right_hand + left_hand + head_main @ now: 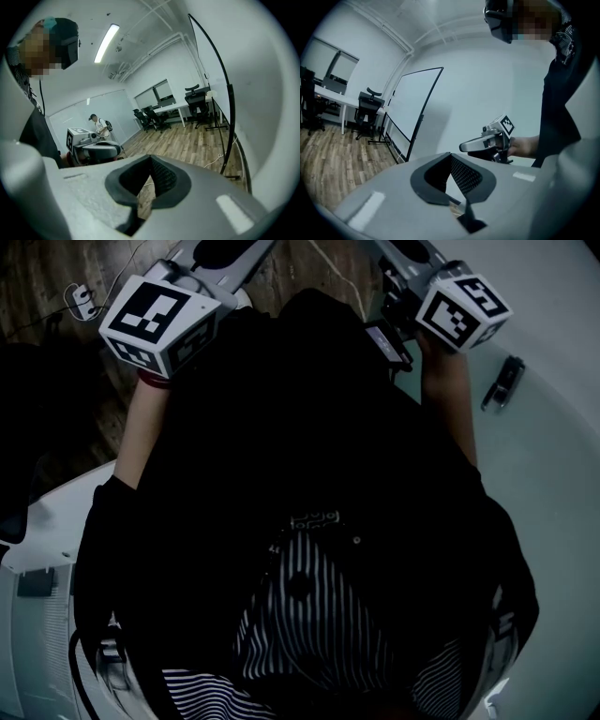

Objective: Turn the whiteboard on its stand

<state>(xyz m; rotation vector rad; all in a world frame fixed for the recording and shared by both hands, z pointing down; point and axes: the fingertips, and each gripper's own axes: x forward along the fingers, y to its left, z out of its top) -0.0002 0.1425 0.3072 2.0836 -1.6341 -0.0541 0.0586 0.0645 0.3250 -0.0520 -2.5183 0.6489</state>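
The whiteboard, white in a thin black frame, stands tilted on its black stand over the wood floor, left of centre in the left gripper view. In the right gripper view its black frame edge curves down the right side to a foot. My left gripper is shut and empty, well short of the board. My right gripper is also shut and empty, beside the frame edge and apart from it. In the head view only the marker cubes show, left and right.
Desks and office chairs stand at the far end of the room, with more behind the board. A person stands far off by the wall. A cable lies on the floor. A small dark object sits on a pale surface.
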